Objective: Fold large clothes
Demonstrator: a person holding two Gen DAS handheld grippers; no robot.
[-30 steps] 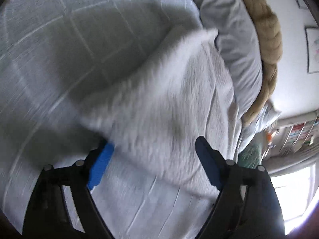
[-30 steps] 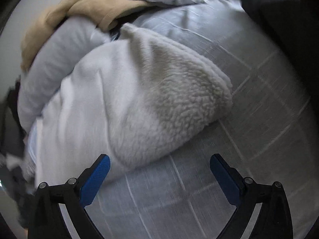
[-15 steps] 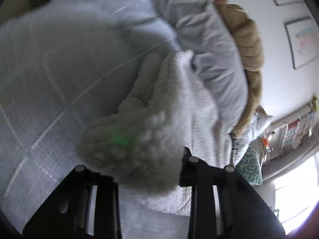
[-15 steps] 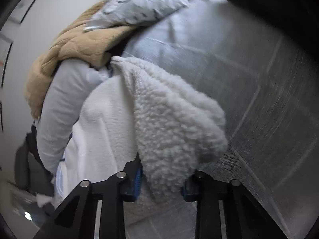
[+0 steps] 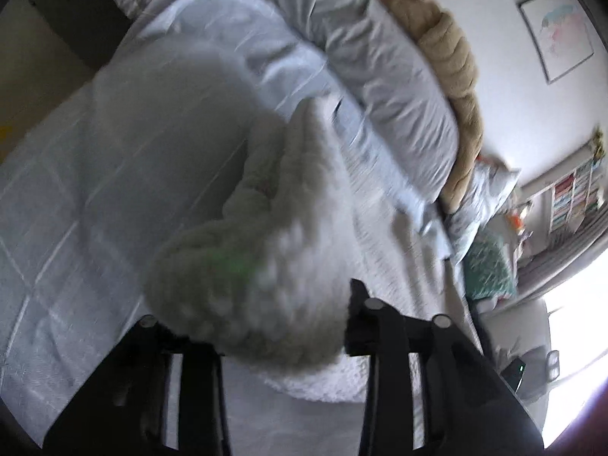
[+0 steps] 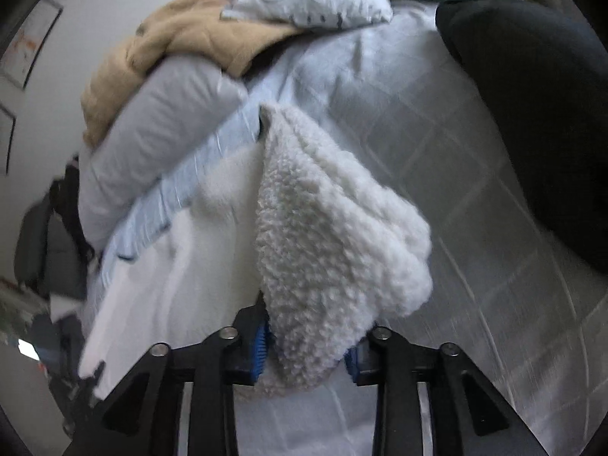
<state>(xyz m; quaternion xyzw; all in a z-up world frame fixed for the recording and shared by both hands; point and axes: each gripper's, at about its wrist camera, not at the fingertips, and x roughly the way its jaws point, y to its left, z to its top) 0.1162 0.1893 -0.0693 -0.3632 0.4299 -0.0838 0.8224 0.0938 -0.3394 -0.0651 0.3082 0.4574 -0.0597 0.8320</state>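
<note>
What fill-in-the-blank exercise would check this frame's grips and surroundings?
1. The right gripper is shut on the white ____ garment.
2. The garment hangs over a grey checked ____.
3. Against the wall, atop the grey pillow, lies a ____ coloured blanket.
4. The left gripper is ____ on the same garment.

Missing: fleece; bedspread; tan; shut

left wrist: close, facing bed | right wrist: likewise
</note>
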